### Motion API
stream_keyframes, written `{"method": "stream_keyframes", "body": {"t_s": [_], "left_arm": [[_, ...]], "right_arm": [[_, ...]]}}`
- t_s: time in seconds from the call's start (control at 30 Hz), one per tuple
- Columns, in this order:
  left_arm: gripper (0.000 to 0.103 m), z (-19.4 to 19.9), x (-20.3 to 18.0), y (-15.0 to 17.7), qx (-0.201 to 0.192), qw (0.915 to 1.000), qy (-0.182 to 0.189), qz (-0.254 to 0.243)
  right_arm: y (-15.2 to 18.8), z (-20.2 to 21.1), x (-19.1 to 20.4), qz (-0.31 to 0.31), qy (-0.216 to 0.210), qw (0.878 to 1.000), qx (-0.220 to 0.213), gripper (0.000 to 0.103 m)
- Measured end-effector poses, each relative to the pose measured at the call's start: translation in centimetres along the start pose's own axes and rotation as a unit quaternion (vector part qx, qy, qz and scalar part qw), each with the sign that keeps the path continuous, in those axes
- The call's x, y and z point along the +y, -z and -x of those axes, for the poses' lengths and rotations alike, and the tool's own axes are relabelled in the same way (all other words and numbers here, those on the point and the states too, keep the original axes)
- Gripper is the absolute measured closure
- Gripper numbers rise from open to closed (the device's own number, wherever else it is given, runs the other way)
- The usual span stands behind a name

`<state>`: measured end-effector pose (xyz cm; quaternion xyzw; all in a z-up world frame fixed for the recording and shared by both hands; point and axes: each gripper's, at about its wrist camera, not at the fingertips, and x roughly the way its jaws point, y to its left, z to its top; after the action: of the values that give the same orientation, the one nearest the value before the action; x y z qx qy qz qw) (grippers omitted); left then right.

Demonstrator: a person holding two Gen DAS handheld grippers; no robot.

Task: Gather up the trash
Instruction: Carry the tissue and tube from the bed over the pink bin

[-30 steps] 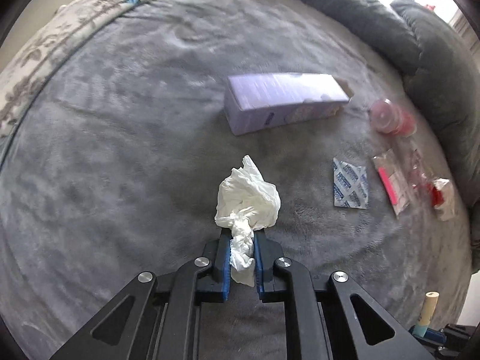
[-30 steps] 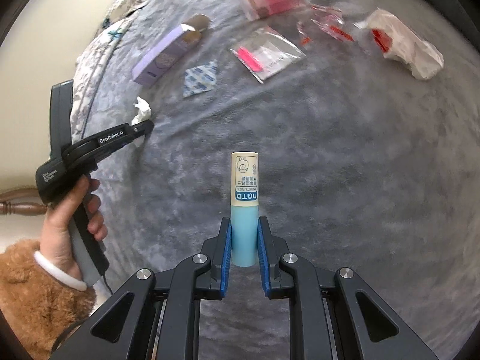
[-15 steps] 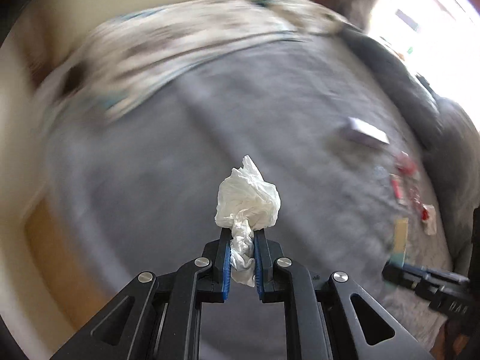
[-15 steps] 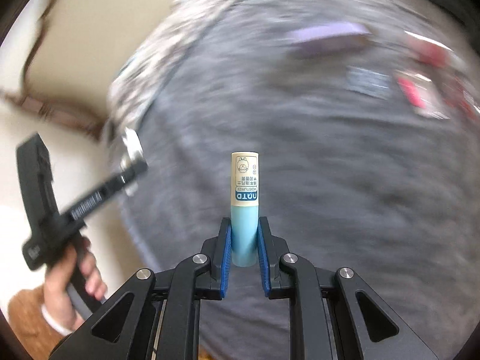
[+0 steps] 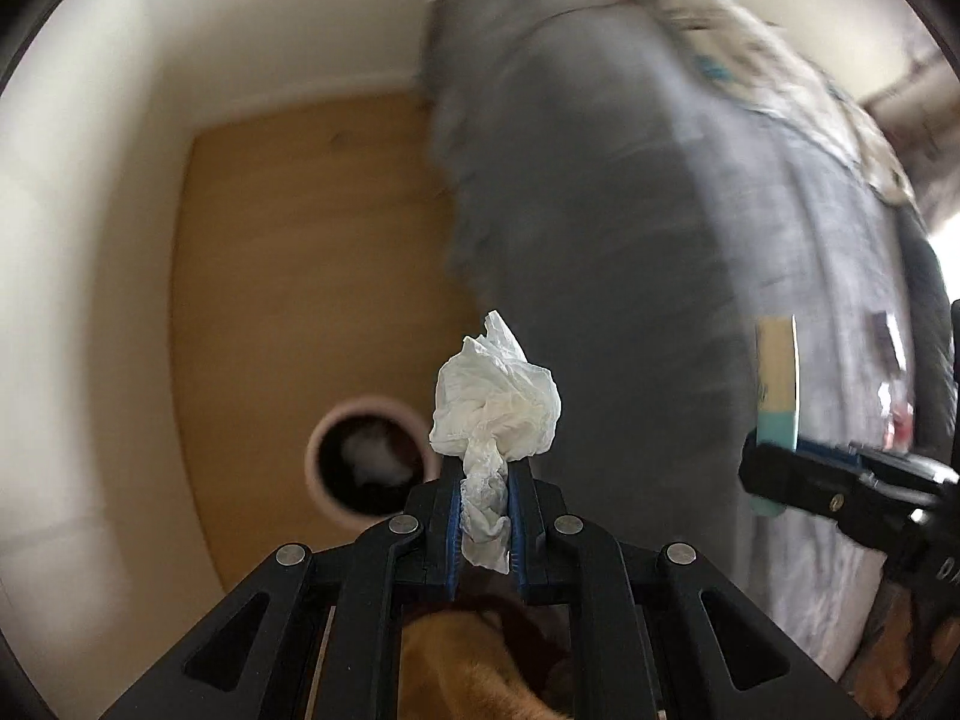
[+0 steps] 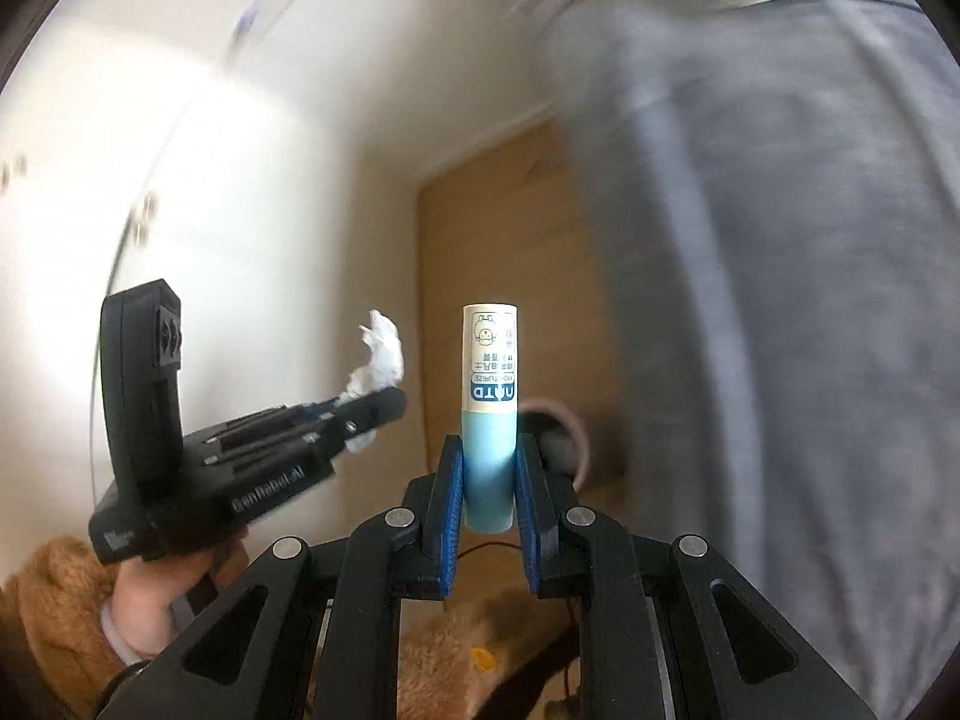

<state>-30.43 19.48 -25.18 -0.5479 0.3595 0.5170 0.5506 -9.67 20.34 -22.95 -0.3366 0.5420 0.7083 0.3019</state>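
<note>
Between the blue pads of the left hand-held gripper [image 5: 485, 495], a crumpled white tissue [image 5: 495, 399] is sitting pinched by its twisted tail, its bulk puffing out past the fingertips. Just beyond and to the left of that gripper, a round pink-rimmed bin [image 5: 366, 461] is standing on the wooden floor [image 5: 288, 276], with something pale lying in its dark inside. To the right, the grey blanket [image 5: 630, 240] of the bed is hanging down, blurred.

The right hand-held gripper [image 6: 489, 480] is clamping a lip-balm stick [image 6: 489, 414] by its light-blue lower part, the cream cap pointing away from the pads. Behind this stick, the bin's rim [image 6: 567, 420] is peeking out. To the left of the right gripper, a person's hand [image 6: 159, 594] in a fuzzy brown sleeve [image 6: 42, 606] is holding the other gripper with its tissue.
</note>
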Motion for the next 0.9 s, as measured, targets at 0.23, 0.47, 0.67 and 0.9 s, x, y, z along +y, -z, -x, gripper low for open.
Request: {"method": "stream_keyframes", "body": {"t_s": [0.23, 0.47, 0.67, 0.9], "left_arm": [[0.090, -6.0, 9.0, 4.1, 0.044, 0.9938, 0.000, 0.102], [0.090, -9.6, 13.0, 5.7, 0.054, 0.9876, -0.009, 0.147], [0.090, -11.2, 14.0, 6.1, 0.065, 0.9864, -0.002, 0.151], [0.090, -12.0, 14.0, 5.9, 0.069, 0.9861, 0.008, 0.151]], "right_arm": [[0.1, -12.1, 3.5, 0.031, -0.007, 0.992, 0.126, 0.087], [0.2, -23.4, 3.3, 0.029, 0.026, 0.975, 0.218, 0.087], [0.7, -26.8, 2.9, 0.058, 0.059, 0.966, 0.243, 0.087], [1.0, -29.3, 3.0, 0.055, 0.062, 0.961, 0.263, 0.077]]}}
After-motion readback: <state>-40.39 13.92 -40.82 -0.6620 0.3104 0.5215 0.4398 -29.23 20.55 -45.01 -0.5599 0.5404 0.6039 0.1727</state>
